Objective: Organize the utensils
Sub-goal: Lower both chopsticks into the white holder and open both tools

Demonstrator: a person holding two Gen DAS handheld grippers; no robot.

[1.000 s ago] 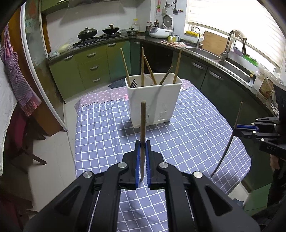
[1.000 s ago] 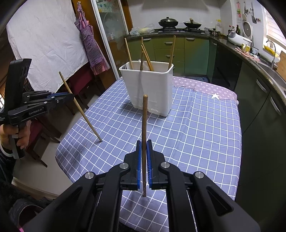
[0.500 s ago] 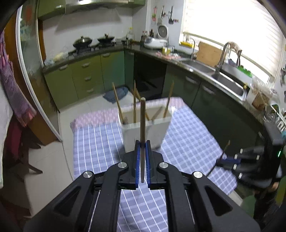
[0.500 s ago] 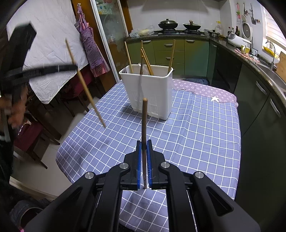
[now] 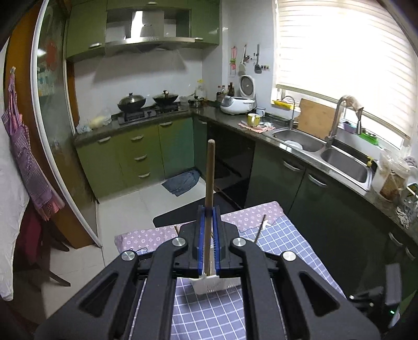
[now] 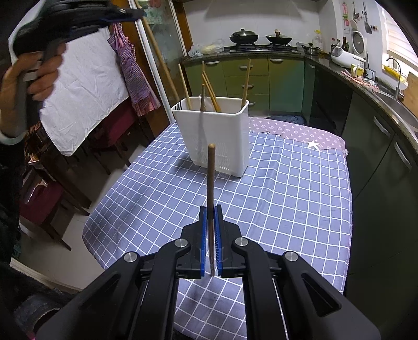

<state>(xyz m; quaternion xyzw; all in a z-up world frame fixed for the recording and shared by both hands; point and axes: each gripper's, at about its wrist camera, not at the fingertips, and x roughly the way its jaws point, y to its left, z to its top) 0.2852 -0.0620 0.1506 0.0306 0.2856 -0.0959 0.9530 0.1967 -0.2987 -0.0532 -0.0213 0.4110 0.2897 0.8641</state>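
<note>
Left wrist view: the left gripper [image 5: 208, 243] is clamped on a brown chopstick [image 5: 209, 183], which stands upright between the blue pads [image 5: 200, 243]. Directly below the pads, a small part of the white holder [image 5: 209, 286] shows on the checked tablecloth [image 5: 209, 313]. A thin stick [image 5: 260, 227] rises just right of the gripper; it probably stands in the holder, though its base is hidden.

Right wrist view: the right gripper [image 6: 210, 240] grips a second chopstick [image 6: 211, 188], also upright between its pads. The white holder [image 6: 216, 136] stands on the far half of the table [image 6: 287, 196], well beyond this gripper. It contains several wooden chopsticks [image 6: 210, 91] leaning at different angles. The left gripper [image 6: 78, 18] is held high at far left in the person's hand [image 6: 34, 75], with its chopstick [image 6: 159, 57] slanting down toward the holder without touching it.
</note>
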